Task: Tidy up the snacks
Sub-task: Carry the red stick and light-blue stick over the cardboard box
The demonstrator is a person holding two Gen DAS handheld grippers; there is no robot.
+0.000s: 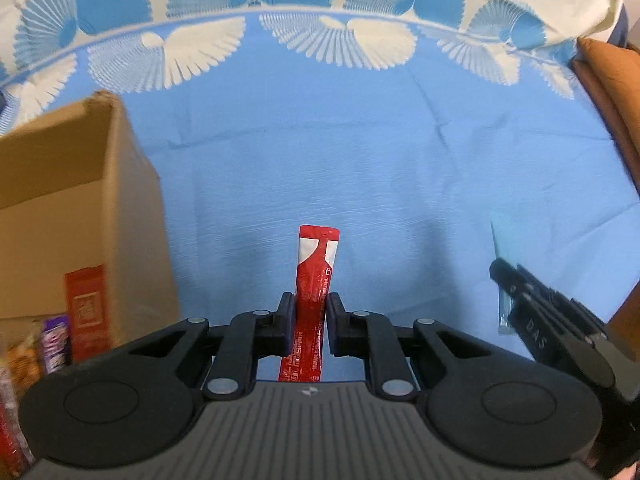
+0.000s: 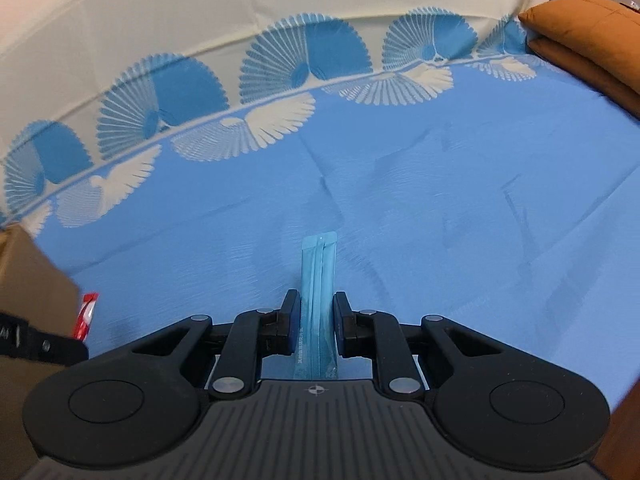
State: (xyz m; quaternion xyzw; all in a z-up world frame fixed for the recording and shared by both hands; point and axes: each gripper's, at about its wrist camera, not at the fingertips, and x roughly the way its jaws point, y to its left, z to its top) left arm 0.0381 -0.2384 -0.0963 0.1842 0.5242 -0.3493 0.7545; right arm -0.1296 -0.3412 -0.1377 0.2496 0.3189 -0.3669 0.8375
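Right, on my left wrist feed the left gripper (image 1: 311, 314) is clamped on a red stick packet (image 1: 314, 276), a slim sachet with a white panel near its top end and fine print along the lower part. It stands lengthwise between the two pads, its top poking out past the fingertips and its bottom end running back toward the camera body. It hangs above the cloth, touching nothing else that I can see.

On my right wrist feed the right gripper (image 2: 317, 314) is clenched on a blue stick packet (image 2: 318, 280), pale teal with a seam down the middle and small lettering low down. It sits upright between the pads the same way, its top edge clear of the tips.

Each tool shows in the other's view: the right one enters at the lower right of the left feed with the teal packet edge-on, and the left one sits at the far left of the right feed with a sliver of red.

Beneath both lies a blue cloth (image 1: 360, 160), creased, with a border of white and blue fan shapes giving way to cream. An open cardboard box (image 1: 80, 200) stands on the left, with blurred snack wrappers (image 1: 36, 356) in front of it. An orange-brown cushion (image 2: 592, 40) lies at the far right edge.
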